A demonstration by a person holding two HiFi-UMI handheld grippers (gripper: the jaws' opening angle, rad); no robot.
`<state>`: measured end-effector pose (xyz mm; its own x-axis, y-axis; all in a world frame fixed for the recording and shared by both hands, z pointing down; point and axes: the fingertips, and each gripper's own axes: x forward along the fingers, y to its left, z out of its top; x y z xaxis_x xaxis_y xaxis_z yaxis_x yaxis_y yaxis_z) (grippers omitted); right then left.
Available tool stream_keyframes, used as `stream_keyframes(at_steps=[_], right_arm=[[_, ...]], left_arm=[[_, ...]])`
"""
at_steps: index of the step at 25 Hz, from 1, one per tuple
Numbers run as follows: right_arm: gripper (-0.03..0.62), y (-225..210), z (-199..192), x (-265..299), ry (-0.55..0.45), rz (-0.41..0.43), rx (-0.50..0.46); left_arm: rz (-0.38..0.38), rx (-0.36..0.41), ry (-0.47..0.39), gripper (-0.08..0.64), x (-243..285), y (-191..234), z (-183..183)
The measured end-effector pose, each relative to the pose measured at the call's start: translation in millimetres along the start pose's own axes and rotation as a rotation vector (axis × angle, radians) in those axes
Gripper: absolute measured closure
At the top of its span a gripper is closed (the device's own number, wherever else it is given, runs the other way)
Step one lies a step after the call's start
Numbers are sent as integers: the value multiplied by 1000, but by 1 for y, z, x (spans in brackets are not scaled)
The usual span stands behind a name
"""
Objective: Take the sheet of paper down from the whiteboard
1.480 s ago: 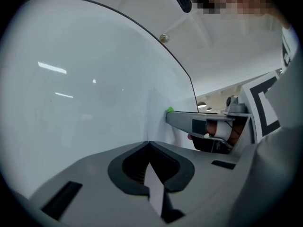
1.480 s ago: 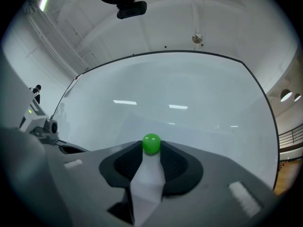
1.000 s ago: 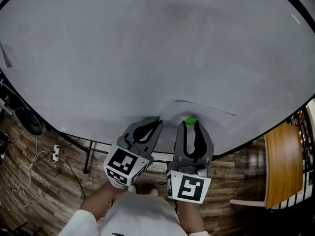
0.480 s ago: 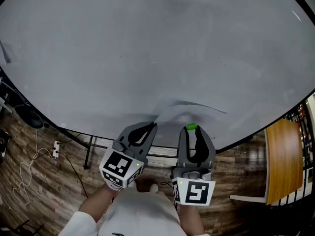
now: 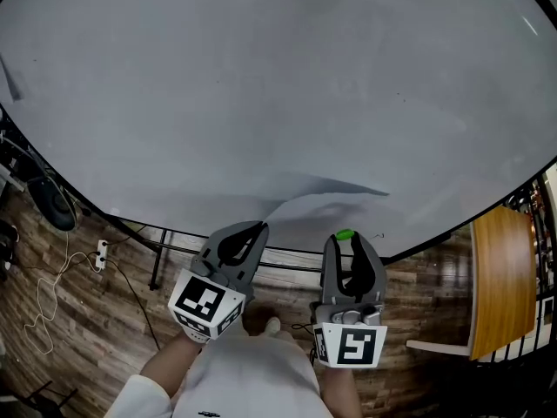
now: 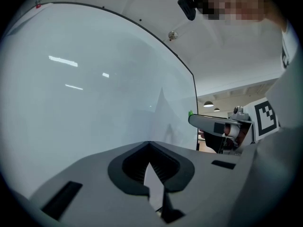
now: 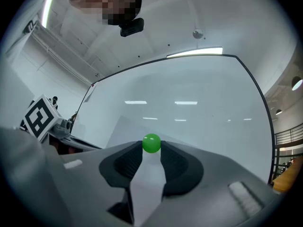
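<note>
The sheet of paper (image 5: 326,200) hangs at the lower middle of the whiteboard (image 5: 261,85), its lower part lifted off the surface and its top edge still against it. My left gripper (image 5: 255,228) is shut on the sheet's lower left corner; a white sliver shows between its jaws in the left gripper view (image 6: 149,144). To its right, my right gripper (image 5: 345,237) is shut on a green ball magnet (image 5: 345,234), held just off the board. The magnet (image 7: 151,143) sits between the fingertips in the right gripper view, with the sheet (image 7: 124,130) behind it.
The whiteboard stands on a black frame with a leg (image 5: 157,273) over a wooden floor. A wooden tabletop (image 5: 498,286) is at the right. Cables and a power strip (image 5: 100,252) lie on the floor at the left beside a black round object (image 5: 54,209).
Both grippers have drawn back from the board toward me. The green magnet came away with the right gripper, and the sheet's lower left corner peeled off with the left.
</note>
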<state>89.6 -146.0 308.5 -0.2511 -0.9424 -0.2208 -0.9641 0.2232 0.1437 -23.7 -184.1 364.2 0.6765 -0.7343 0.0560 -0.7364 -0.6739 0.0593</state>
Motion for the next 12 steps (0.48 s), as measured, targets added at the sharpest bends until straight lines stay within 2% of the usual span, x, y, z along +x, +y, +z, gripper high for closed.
stream_keyframes(at_steps=[12], right_arm=[[462,7,-19,-23,49,60,5]], left_arm=[[79,-42,-9,555,-40,5,-13]])
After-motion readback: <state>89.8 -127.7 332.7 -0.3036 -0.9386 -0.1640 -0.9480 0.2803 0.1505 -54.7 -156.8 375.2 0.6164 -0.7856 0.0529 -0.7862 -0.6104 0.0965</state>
